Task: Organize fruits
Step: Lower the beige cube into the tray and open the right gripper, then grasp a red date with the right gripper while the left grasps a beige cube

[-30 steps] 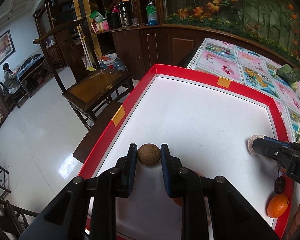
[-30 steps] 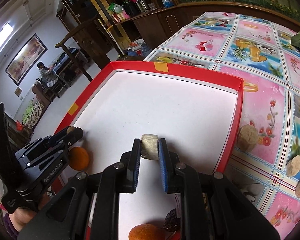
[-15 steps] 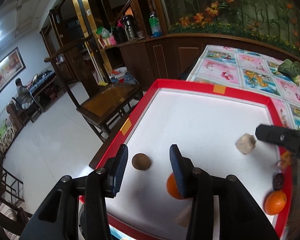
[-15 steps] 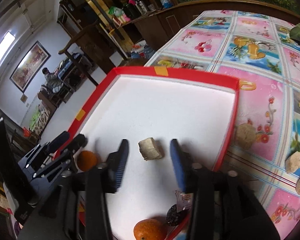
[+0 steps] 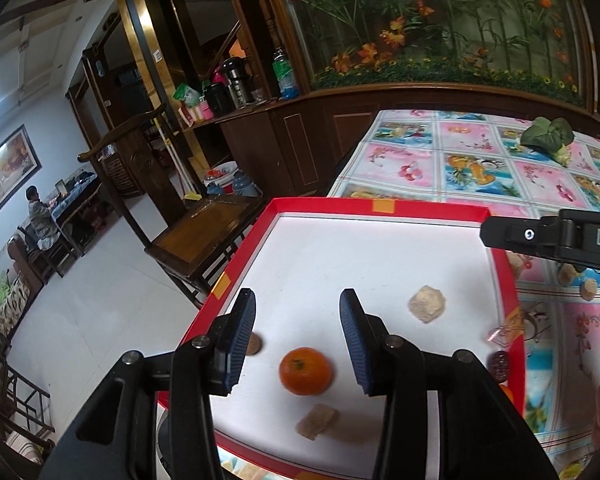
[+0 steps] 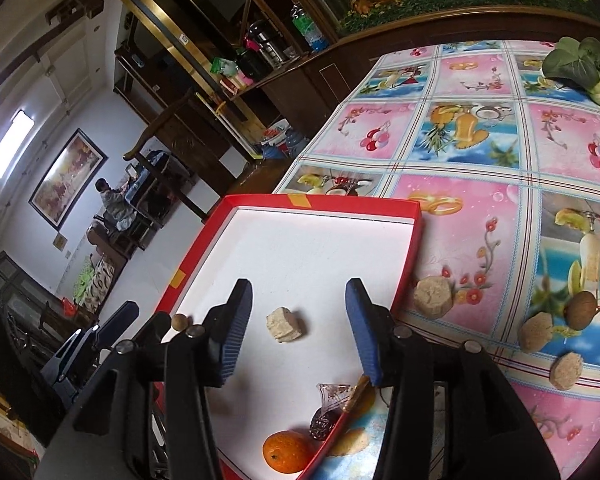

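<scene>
I hold both grippers, left point(image 5: 298, 340) and right point(image 6: 298, 326), with jaws open and empty above the red tray point(image 6: 414, 240). The tangerine point(image 5: 306, 371) sits in the tray; loose pieces point(image 6: 432, 297) remain on the counter point(image 6: 500, 152). Risk: round fruit could roll if nudged by a jaw.

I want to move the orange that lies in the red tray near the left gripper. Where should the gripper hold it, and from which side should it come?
Grip the orange across its widest middle, coming down from above. It is round and sits free on the red tray, beside the tan chunk, so its sides are probably reachable. The left gripper is already open over it.
</scene>
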Demonstrator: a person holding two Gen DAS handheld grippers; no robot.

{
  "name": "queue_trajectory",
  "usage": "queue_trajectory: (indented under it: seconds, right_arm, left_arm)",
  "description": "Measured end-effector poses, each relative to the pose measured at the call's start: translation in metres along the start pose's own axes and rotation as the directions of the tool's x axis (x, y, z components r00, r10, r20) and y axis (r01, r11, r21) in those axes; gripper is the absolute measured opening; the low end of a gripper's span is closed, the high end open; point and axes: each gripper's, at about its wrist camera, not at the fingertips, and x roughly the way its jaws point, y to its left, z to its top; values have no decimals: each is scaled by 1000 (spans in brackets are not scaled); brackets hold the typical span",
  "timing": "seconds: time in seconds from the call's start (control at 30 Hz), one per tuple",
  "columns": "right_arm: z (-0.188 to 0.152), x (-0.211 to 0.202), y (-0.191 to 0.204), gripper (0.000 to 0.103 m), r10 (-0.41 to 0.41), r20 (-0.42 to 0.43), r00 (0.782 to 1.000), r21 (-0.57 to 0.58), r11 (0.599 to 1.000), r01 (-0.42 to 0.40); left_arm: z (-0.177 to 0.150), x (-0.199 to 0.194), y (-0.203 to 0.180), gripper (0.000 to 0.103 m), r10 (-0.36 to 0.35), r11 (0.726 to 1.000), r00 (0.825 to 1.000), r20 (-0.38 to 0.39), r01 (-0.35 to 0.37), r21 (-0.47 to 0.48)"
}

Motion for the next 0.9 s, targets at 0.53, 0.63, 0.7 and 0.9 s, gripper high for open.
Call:
queue_trajectory:
  seconds: [0.53,0.63,0.7,0.9]
  right_arm:
    - [7,-26,-20,51,47,9,999,53,997,-48]
    - [5,-51,-40,51,43,14,999,57,997,-44]
    - [2,-72,-57,51,4,27,1000,34,999,-5]
    - [-11,-142,-132,51,-132,74,988,81,989,126]
  left_arm:
    - [-1,-16,-29,48,-133,990,991,-8,133,40]
    - [-4,-22,-45,48,-218,974,976,-22,219,56]
    - [-5,-25,-58,48,-267,961,963,-34,268,72]
    - [-5,-29,-100,48,-347,928,935,-74,354,117]
